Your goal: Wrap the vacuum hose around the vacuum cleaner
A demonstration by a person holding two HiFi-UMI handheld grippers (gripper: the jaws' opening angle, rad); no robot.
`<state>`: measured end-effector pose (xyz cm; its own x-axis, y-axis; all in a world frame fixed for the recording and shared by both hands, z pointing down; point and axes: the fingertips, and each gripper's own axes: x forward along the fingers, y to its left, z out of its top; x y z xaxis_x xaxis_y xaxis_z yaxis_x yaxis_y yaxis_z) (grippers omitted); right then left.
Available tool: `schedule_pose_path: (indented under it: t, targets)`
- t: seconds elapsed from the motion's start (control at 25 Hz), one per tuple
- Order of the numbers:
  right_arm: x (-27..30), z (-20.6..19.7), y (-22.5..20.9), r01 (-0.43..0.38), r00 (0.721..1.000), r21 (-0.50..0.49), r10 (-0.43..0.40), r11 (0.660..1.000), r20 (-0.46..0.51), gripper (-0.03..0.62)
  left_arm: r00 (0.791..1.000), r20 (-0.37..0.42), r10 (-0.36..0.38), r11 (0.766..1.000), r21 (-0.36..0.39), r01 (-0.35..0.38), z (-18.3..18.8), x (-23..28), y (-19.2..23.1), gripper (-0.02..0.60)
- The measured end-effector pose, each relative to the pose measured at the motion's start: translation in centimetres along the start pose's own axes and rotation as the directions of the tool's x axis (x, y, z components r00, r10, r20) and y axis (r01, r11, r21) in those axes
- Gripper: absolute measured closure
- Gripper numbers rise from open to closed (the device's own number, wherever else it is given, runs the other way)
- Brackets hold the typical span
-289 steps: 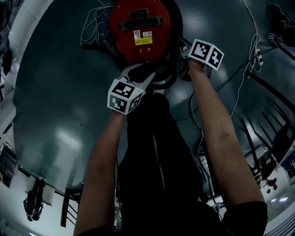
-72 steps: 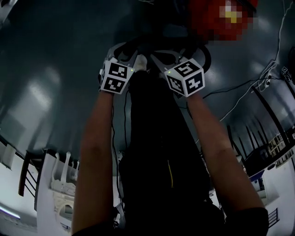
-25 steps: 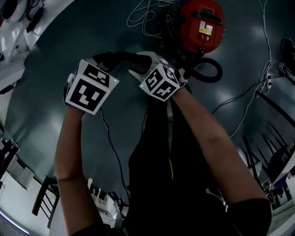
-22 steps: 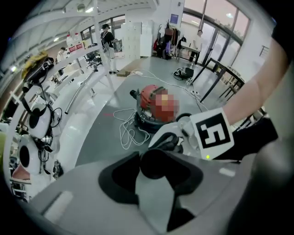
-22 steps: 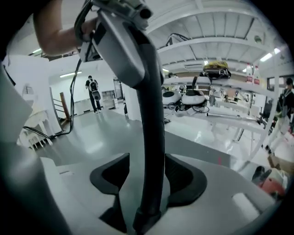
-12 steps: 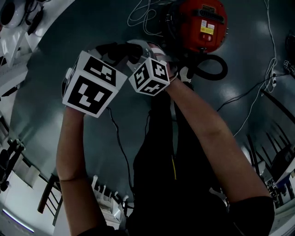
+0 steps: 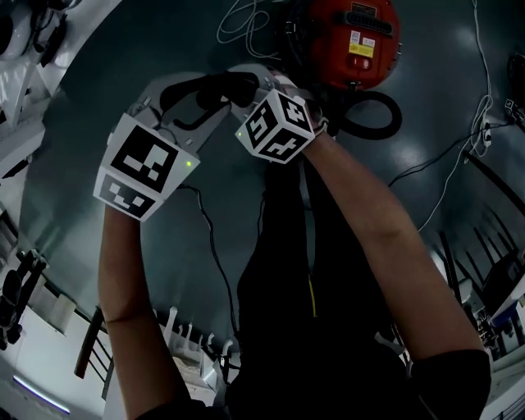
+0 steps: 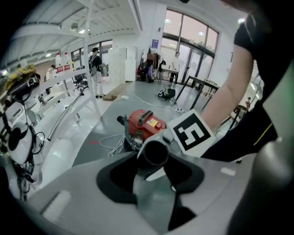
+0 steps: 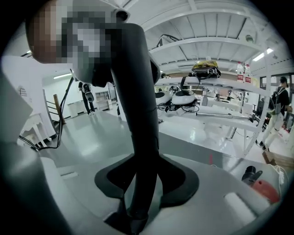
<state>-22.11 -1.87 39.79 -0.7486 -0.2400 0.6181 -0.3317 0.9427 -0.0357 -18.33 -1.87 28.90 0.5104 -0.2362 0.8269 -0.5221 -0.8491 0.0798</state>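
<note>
The red vacuum cleaner (image 7: pixel 353 41) lies on the dark floor at the top of the head view, and a loop of black hose (image 7: pixel 373 115) curls beside it. The hose's rigid dark tube (image 7: pixel 215 86) is lifted in front of me. My left gripper (image 7: pixel 190 97) is open: the tube's open end (image 8: pixel 155 153) sits between its jaws, which have just been opening. My right gripper (image 7: pixel 250 82) is shut on the tube (image 9: pixel 138 114), which rises between jaws that have just been closing. In the left gripper view the vacuum cleaner (image 8: pixel 144 124) lies beyond the right gripper's marker cube (image 8: pixel 192 133).
White cable loops (image 7: pixel 242 25) lie beside the vacuum cleaner. More cables (image 7: pixel 447 156) run across the floor at right. White benches and racks (image 7: pixel 20 123) line the left edge. My dark trousers (image 7: pixel 287 271) fill the middle. People (image 8: pixel 96 64) stand far off.
My right gripper has moved up and left along the tube, closer to my left gripper. The left gripper has tilted, and its cube now sits lower and further left in the head view.
</note>
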Motion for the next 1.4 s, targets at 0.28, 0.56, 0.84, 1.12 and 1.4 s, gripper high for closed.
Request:
schedule_pose_path:
  t: [0.28, 0.56, 0.84, 1.12, 1.4]
  targets:
    - [-1.2, -0.8, -0.9, -0.052, 0.999, 0.026, 0.052, 0.998, 0.005, 0.448, 0.974, 0.215, -0.074, 0.997, 0.044, 0.066, 2.0, 0.8, -0.8, 0.393]
    - [-2.9, -1.0, -1.3, -0.140, 0.989, 0.056, 0.138, 0.989, 0.044, 0.448, 0.957, 0.284, -0.064, 0.995, -0.061, 0.085, 0.9, 2.1, -0.4, 0.348]
    - [-4.7, -0.5, -2.1, -0.199, 0.977, 0.100, 0.189, 0.975, 0.099, 0.448, 0.941, 0.321, -0.110, 0.981, -0.116, 0.154, -0.7, 4.1, -0.4, 0.253]
    - [-6.4, 1.9, -2.2, -0.255, 0.958, 0.079, 0.241, 0.964, 0.156, 0.448, 0.944, 0.297, -0.144, 0.963, -0.180, 0.203, -2.4, 7.2, -2.2, 0.221]
    - [-8.6, 1.4, -5.5, -0.274, 0.947, 0.231, 0.221, 0.933, 0.232, 0.447, 0.934, 0.329, -0.141, 0.939, -0.253, 0.231, -2.5, 13.0, -1.6, 0.250]
